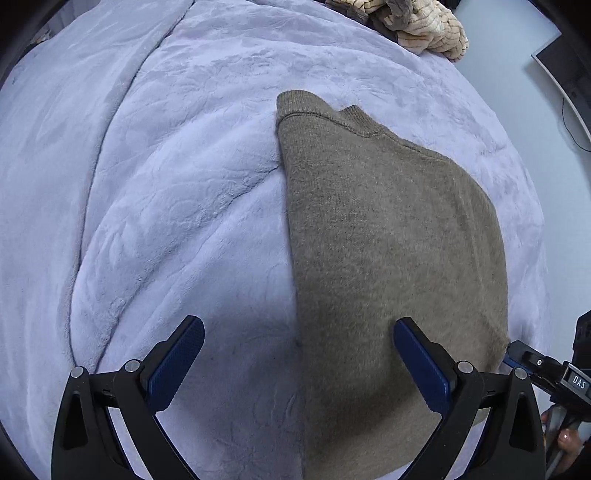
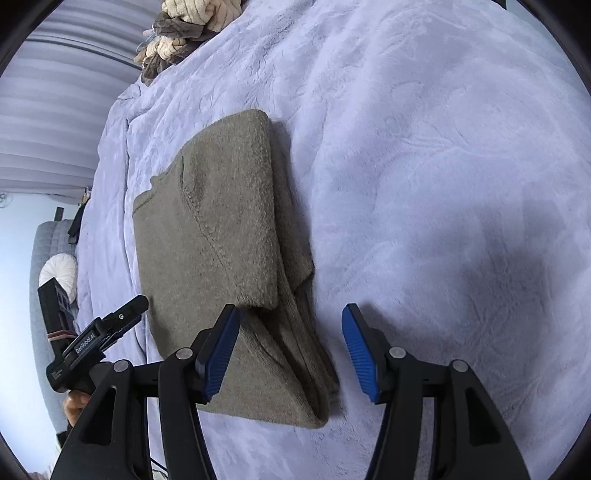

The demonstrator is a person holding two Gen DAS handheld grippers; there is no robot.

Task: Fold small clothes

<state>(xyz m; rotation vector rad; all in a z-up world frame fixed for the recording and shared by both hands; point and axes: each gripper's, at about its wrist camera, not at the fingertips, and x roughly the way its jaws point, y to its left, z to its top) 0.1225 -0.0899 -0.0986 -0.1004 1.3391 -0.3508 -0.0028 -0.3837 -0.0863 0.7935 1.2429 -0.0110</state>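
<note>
Both sets of jaws stand apart with nothing pinched between the blue pads: the left gripper [image 1: 299, 363] hangs over the near left edge of the brown knit sweater [image 1: 388, 240], one pad above the fabric and the other above the blanket, and the right gripper [image 2: 290, 350] straddles the sweater's near right corner without pressing on it. The sweater lies flat on the lavender fleece blanket [image 1: 166, 184], already folded lengthwise into a narrow strip, with the ribbed collar at the far end and stacked layers showing along its right edge. That first stage looks done; a crosswise fold to make it compact probably remains. A heap of cream and brown garments [image 2: 184, 29] at the far edge appears to be waiting still.
</note>
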